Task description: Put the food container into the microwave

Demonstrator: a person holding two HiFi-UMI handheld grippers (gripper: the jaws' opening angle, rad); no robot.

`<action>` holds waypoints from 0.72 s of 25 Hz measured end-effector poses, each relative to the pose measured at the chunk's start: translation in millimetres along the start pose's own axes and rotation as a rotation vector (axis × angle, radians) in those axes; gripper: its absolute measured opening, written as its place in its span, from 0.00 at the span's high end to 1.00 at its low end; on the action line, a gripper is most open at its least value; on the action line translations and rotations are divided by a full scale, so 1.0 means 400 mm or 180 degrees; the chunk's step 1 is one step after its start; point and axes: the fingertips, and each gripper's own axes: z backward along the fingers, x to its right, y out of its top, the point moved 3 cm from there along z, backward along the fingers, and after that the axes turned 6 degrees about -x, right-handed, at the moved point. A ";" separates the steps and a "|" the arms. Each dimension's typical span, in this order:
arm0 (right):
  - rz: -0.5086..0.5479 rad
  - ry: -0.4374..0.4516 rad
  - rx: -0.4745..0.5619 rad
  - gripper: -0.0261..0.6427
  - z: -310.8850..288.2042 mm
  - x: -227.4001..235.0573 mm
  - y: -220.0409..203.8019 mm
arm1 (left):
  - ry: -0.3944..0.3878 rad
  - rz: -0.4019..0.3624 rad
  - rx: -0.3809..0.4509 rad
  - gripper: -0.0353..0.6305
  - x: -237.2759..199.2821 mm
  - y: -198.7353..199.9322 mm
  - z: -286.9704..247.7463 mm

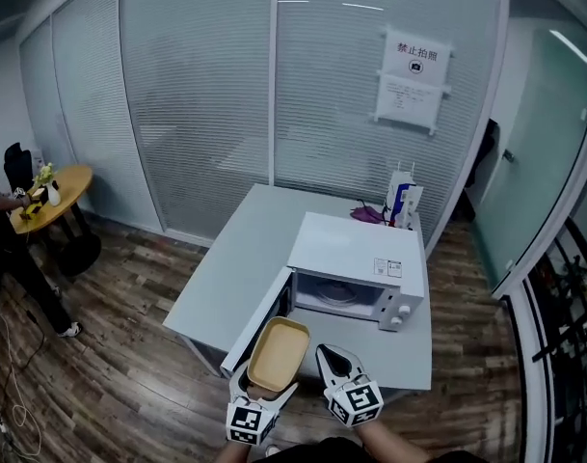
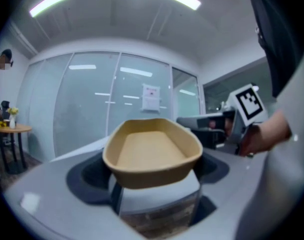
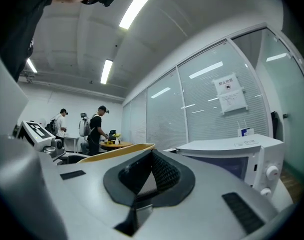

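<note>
The task is under way but its main step is not done. The left claw [image 1: 267, 394] is closed on the near end of the tan food container [image 1: 279, 355], which is empty and open-topped. It holds the container level in the air, off the grey tabletop [image 1: 245, 249], just in front of the microwave [image 1: 362, 258]. In the left gripper view the container [image 2: 152, 149] sits directly over that claw [image 2: 154, 196], with its near wall pinched between the jaws and the rest reaching forward. The microwave's door [image 1: 257, 323] is already swung open toward the person. Its cavity is exposed, and the glass turntable [image 1: 338, 293] inside looks bare, so access seems ready. The container is outside the cavity, beside the open door's outer edge and a little left of the opening. The right claw [image 1: 337, 362] hangs just right of the container with its jaws brought together on nothing. Its own view shows the pads meeting [image 3: 151, 173], the container's rim [image 3: 119, 150] off to its left and the microwave [image 3: 231, 156] ahead on its right. What is left, by my reading, is to carry the container forward and rightward through the opening, set it on the turntable and let go. Shutting the door may follow, and the free right claw is well placed for that.
</note>
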 end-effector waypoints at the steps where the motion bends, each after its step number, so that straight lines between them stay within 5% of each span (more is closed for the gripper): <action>1: -0.0004 -0.0071 -0.0016 0.95 0.005 0.013 -0.002 | -0.0052 0.0003 0.0001 0.21 0.002 0.000 -0.013; 18: -0.0034 -0.0471 -0.0260 0.95 0.000 0.259 -0.093 | -0.0444 -0.0032 -0.0193 0.21 0.075 -0.011 -0.284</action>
